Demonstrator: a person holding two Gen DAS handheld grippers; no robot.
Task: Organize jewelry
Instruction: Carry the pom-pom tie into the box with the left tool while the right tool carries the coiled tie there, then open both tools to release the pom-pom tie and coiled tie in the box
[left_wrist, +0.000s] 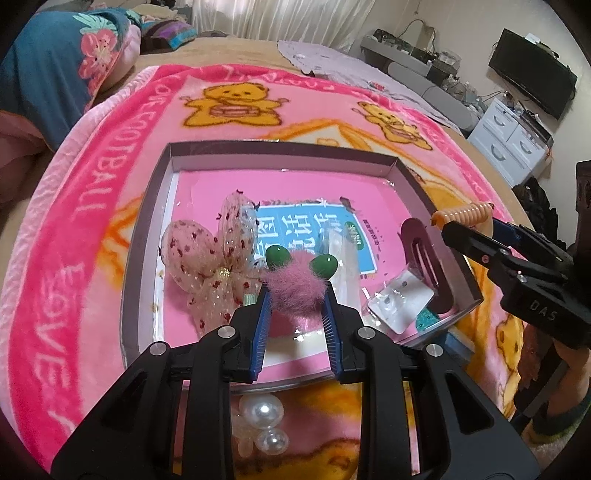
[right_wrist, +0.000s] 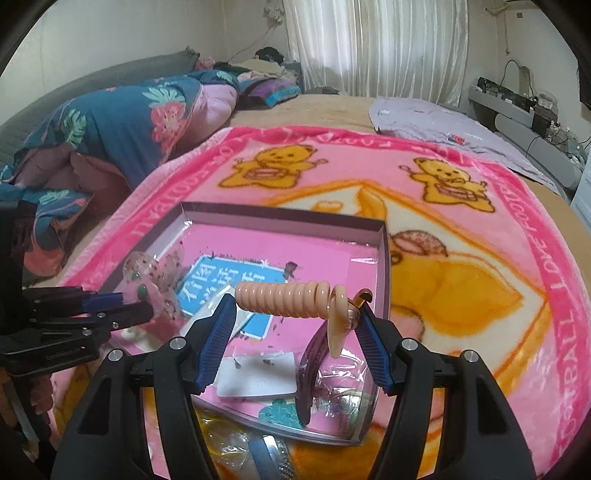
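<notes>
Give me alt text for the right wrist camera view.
The right gripper holds a peach coil hair tie stretched between its fingers above a shallow box on a pink bear blanket. The left gripper enters at left, carrying a pink pom-pom accessory.

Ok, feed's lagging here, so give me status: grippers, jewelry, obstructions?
Left gripper shut on pink fluffy pom-pom hair tie. Right gripper shut on peach spiral hair tie. Both above shallow grey box. Nothing blocking.
</notes>
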